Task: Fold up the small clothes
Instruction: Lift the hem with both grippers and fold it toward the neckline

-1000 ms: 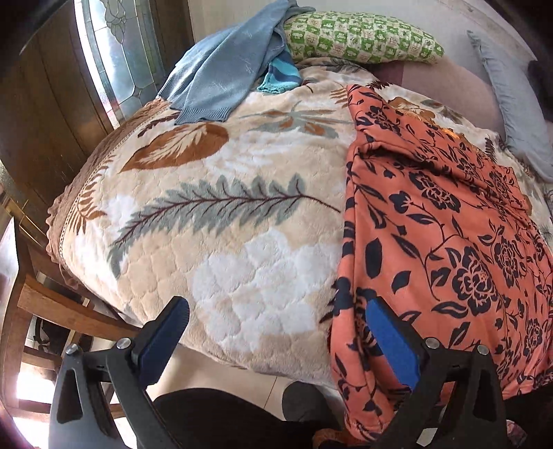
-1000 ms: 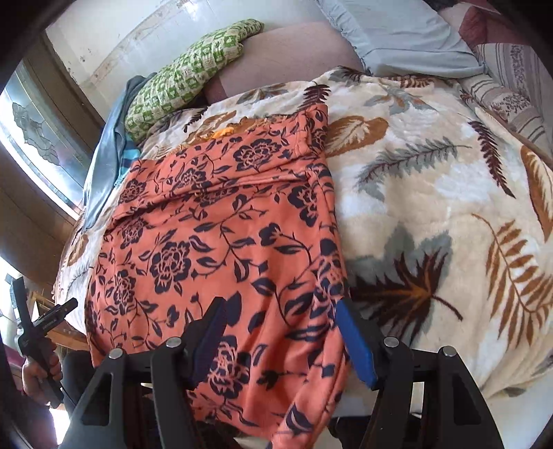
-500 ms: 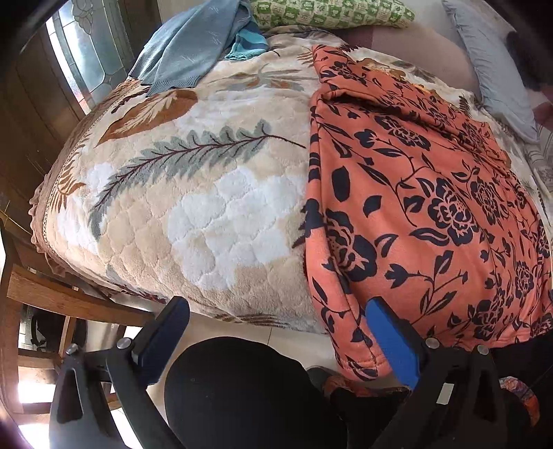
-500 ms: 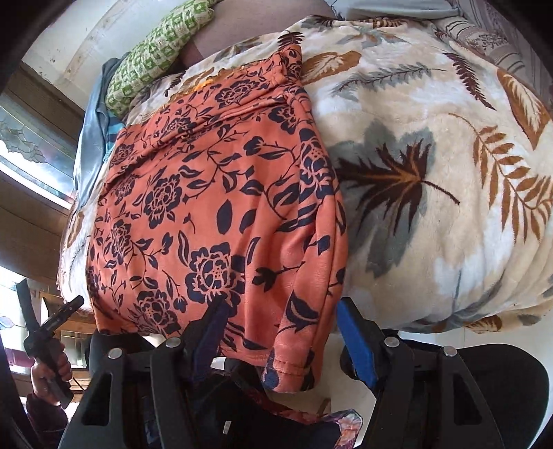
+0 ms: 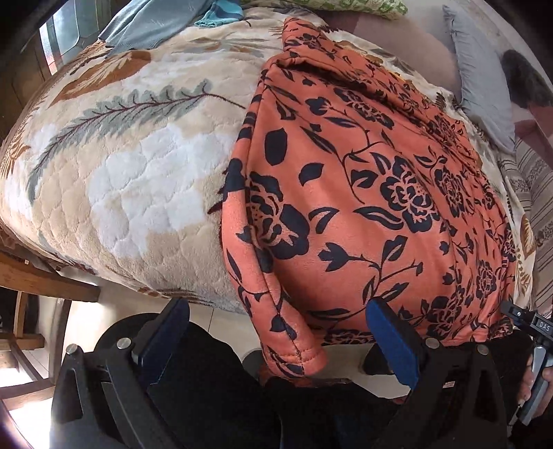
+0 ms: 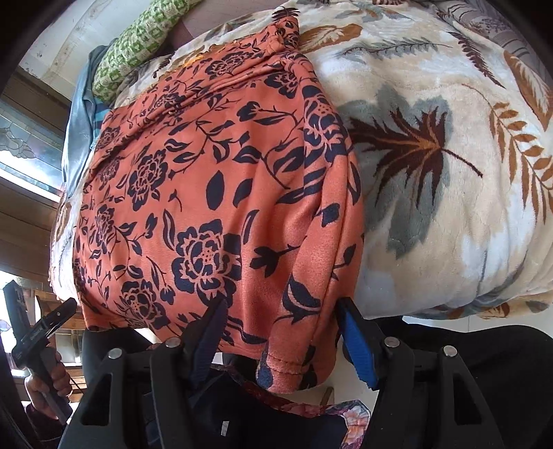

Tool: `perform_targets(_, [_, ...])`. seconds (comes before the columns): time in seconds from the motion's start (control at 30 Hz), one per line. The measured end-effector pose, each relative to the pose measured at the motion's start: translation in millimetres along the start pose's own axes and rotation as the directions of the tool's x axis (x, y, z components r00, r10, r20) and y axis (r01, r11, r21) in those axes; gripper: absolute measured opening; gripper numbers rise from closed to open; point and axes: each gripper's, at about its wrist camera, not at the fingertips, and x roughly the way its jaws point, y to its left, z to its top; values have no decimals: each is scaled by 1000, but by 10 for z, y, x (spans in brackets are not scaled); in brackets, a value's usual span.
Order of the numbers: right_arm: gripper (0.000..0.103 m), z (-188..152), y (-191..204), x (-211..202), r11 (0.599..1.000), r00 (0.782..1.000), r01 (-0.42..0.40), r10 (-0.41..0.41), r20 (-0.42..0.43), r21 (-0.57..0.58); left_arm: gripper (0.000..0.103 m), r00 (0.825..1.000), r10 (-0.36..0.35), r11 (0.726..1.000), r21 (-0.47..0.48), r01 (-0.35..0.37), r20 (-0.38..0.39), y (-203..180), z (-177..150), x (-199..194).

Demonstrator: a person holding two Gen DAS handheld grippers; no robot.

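An orange garment with dark blue flowers (image 5: 363,193) lies flat on the bed and hangs over its near edge; it also shows in the right wrist view (image 6: 214,207). My left gripper (image 5: 276,331) is open, with the garment's hanging left bottom corner between its blue pads. My right gripper (image 6: 280,331) is open, with the garment's right bottom corner between its fingers. Neither gripper pinches the cloth.
A cream fleece blanket with leaf prints (image 5: 121,172) covers the bed. Blue clothes (image 5: 155,20) and a green patterned pillow (image 6: 138,38) lie at the far end. A grey pillow (image 5: 480,79) is at the right. A wooden chair (image 5: 31,293) stands left of the bed.
Both grippers have dropped lower and moved toward the bed's near edge, so the garment's hanging bottom corners now sit between their open fingers.
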Motion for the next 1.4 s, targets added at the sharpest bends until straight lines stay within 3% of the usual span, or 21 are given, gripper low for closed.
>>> perform_targets(0.03, [69,-6,4,3,1000,1000,2,-2,2,-1,84,1000,1,1000,-15,-1,-19,24,-9,59])
perform_targets(0.07, [69,-11,1,6,1000,1000,5,-5,2,1,60,999,-5,1000,-29,4,-44,59,-17,120])
perform_targets(0.13, [69,-24,-17,14,1000,1000,4,-4,-2,7,33,996,-5,999,-53,0,-94,123,-61,220])
perform_targets(0.27, [68,-52,-40,57,1000,1000,1,-1,-16,2,18,995,-24,995,-99,14,-96,264,-106,250])
perform_targets(0.3, [68,-63,-47,79,1000,1000,3,-3,-24,1,16,995,-36,994,-107,26,-91,280,-104,236])
perform_targets(0.43, [43,-104,-141,127,1000,999,18,-17,-43,25,14,996,-57,995,-90,50,-74,297,-67,194])
perform_targets(0.47, [40,-108,-169,128,999,999,21,-19,-48,33,14,995,-66,995,-81,60,-75,276,-44,197])
perform_targets(0.63, [40,-115,-300,155,996,998,1,5,-63,90,25,991,-92,993,-84,84,-96,208,78,245])
perform_targets(0.7, [42,-131,-305,191,996,997,4,4,-77,93,25,992,-78,995,-65,72,-95,113,165,290])
perform_targets(0.77, [50,-131,-300,213,996,996,6,2,-86,94,25,994,-67,997,-42,64,-81,76,169,285])
perform_targets(0.9, [49,-99,-255,219,998,997,-1,6,-77,68,13,997,-65,998,-17,64,-51,35,138,260])
perform_targets(1.0, [31,-100,-283,169,996,997,-26,32,-70,84,8,995,-94,995,-29,93,-38,71,59,228])
perform_targets(1.03, [19,-79,-302,144,995,997,-46,52,-65,88,8,993,-111,993,-33,110,-33,87,24,211])
perform_targets(1.1, [14,-68,-360,41,988,992,-105,112,-58,112,8,987,-162,986,-40,161,-19,142,-45,79])
perform_targets(1.27, [11,12,-336,-301,941,949,-310,314,-12,138,7,955,-292,956,-21,293,54,229,54,-366])
perform_targets(1.4, [11,138,-201,-610,869,879,-476,470,73,133,7,925,-358,933,6,360,128,263,231,-755])
